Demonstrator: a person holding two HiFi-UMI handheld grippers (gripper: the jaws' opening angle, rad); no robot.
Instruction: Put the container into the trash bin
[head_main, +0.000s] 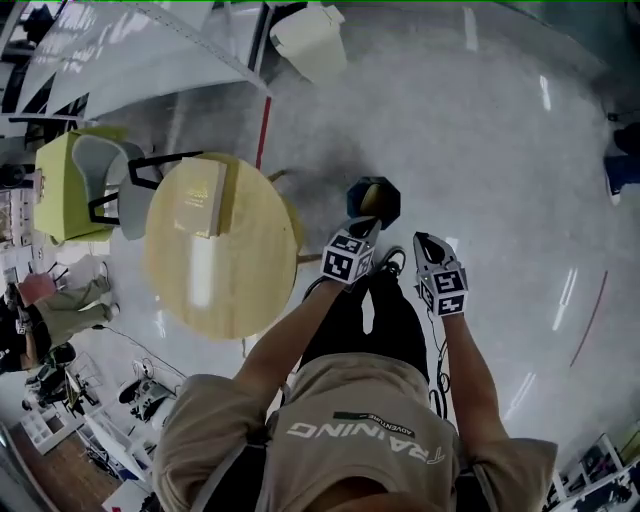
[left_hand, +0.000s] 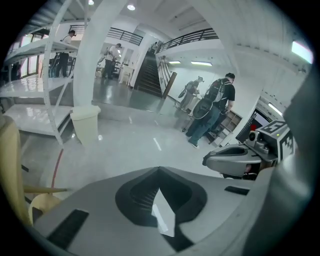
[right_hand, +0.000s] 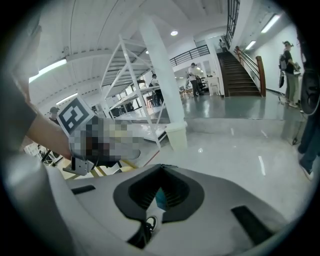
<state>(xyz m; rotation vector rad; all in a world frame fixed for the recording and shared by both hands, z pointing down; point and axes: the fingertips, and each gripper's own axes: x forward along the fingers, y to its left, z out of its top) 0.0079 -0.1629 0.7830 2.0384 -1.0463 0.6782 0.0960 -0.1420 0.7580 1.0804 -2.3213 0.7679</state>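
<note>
1. The left gripper has two smooth grey fingers, pressed together at the tips with nothing pinched. Dark ribbed pads line the hollow behind the tips.
2. The right gripper has two matching grey fingers, also pressed together and empty. A black-and-white shoe shows through the slit below the tips.
3. Each gripper carries one cube with black-and-white square markers. The two grippers are held side by side but apart, above the glossy grey floor.
4. The one container is a pale yellow box. It lies on the one round wooden bench, left of both grippers and well apart from them.
5. The one trash bin is cream and boxy. It stands on the floor beyond the bench, beside white metal shelving.
6. One yellow-green chair with a grey seat stands at the bench's left.
</note>
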